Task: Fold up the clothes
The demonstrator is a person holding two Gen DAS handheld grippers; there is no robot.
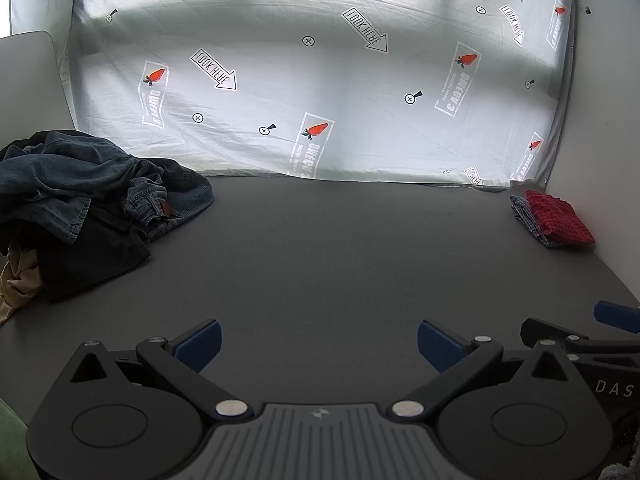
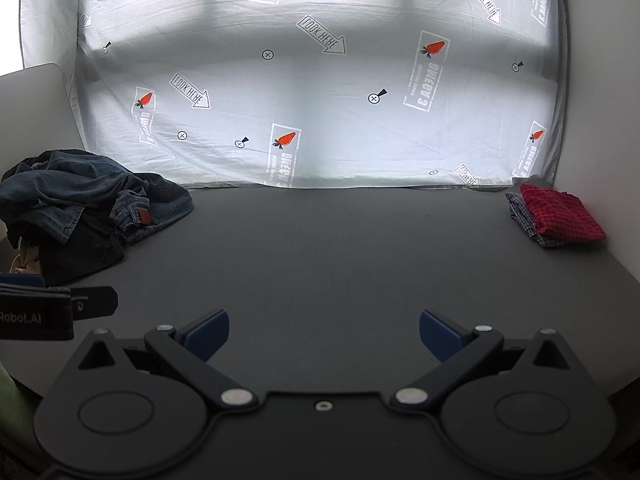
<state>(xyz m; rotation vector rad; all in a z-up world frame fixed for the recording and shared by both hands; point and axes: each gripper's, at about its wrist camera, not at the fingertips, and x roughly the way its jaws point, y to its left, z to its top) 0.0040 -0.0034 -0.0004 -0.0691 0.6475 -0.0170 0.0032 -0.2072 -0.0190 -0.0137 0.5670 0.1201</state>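
A heap of unfolded clothes [image 1: 80, 200] [image 2: 80, 200] lies at the left of the dark grey table [image 1: 320, 248] [image 2: 328, 248]: blue denim on top, a black garment under it, beige cloth at the left edge. A folded red checked garment [image 1: 558, 218] [image 2: 564, 212] rests on a folded blue checked one at the far right. My left gripper [image 1: 318, 346] is open above the table's near edge, holding nothing. My right gripper [image 2: 324, 338] is open too, with nothing between its blue pads. Both are far from either pile.
A white printed sheet [image 1: 320, 80] [image 2: 320, 80] hangs behind the table. A white wall [image 1: 600, 160] bounds the right side. A pale rounded panel [image 1: 28, 80] stands at the far left. The right gripper's edge [image 1: 616, 316] shows in the left wrist view.
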